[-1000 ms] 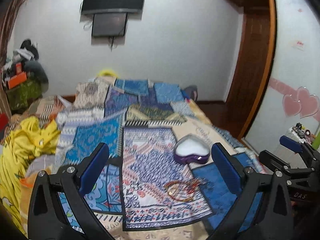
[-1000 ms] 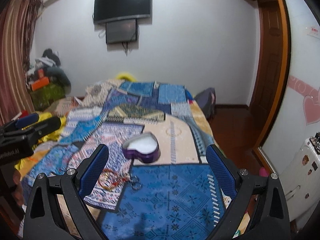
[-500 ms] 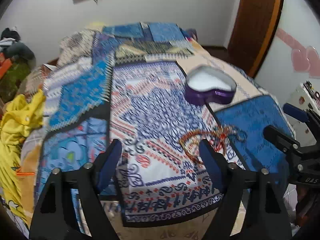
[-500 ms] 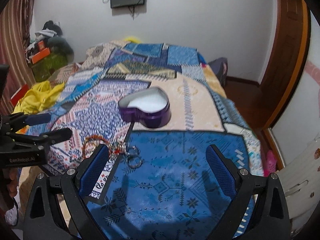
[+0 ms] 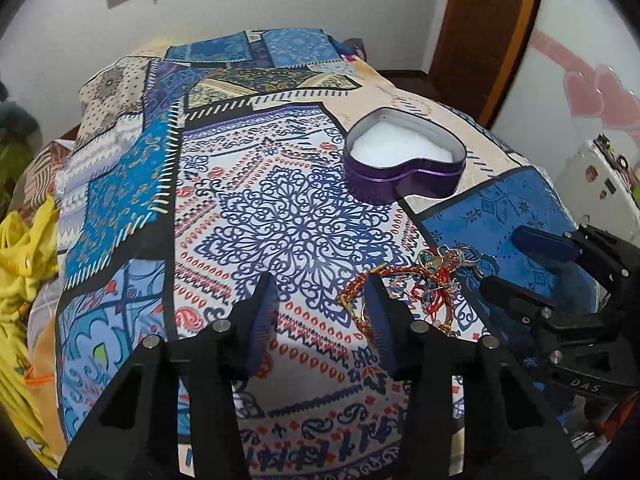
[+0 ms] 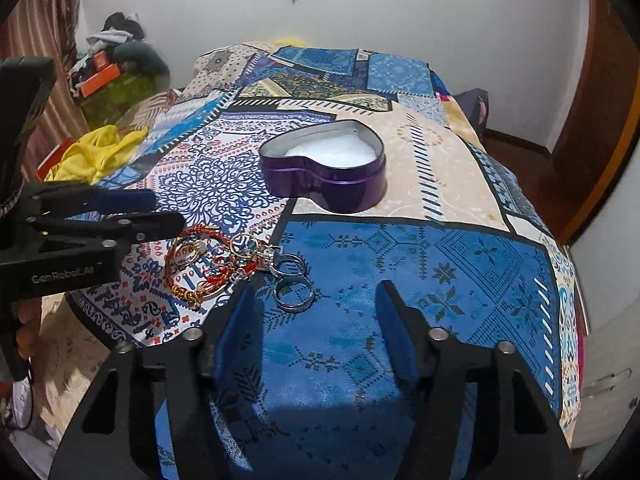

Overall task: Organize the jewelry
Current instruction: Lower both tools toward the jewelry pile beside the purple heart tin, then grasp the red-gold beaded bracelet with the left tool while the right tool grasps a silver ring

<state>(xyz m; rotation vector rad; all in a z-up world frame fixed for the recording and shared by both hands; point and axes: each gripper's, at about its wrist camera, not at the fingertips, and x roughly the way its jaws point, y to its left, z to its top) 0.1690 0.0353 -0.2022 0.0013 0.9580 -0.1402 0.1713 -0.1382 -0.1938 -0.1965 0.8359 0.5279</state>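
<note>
A purple heart-shaped tin [image 5: 404, 168] with white padding stands open on the patterned bedspread; it also shows in the right wrist view [image 6: 326, 172]. A pile of jewelry, red and gold bracelets [image 5: 404, 284] and silver rings [image 6: 294, 294], lies nearer the bed's front edge. My left gripper [image 5: 320, 304] is open and empty, just left of the bracelets [image 6: 196, 268]. My right gripper [image 6: 316, 312] is open and empty, just behind the rings.
The patchwork bedspread [image 5: 280, 208] covers the whole bed. Yellow cloth [image 5: 24, 248] lies at the left edge. A wooden door [image 5: 484, 24] and a white cabinet [image 5: 600, 172] stand to the right. A cluttered pile [image 6: 116, 64] sits far left.
Both grippers have come down and forward toward the jewelry pile, and their jaws have narrowed. The tin and the jewelry have not moved.
</note>
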